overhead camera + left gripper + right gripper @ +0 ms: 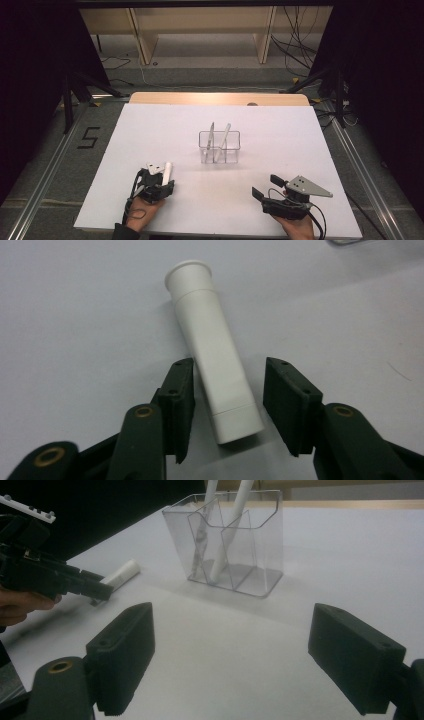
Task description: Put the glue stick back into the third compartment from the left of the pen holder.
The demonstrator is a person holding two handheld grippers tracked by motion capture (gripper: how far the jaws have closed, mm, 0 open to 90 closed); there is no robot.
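Note:
A white tube [210,345] with a flared far end lies flat on the white table [280,135], also seen in the high view [167,170] at the front left. My left gripper [227,400] is open with its jaws on either side of the tube's near end; the left jaw is almost against it and the right jaw stands apart. In the high view the left gripper [161,181] sits just behind the tube. A clear compartmented holder [219,147] stands mid-table with two white sticks [232,525] leaning in it. My right gripper [230,655] is wide open over bare table.
The right gripper [267,186] hovers at the front right, well short of the holder [235,540]. Its view shows the left gripper [50,575] and the tube [120,575] at the left. Wooden shelving [200,30] and cables lie beyond the table's far edge.

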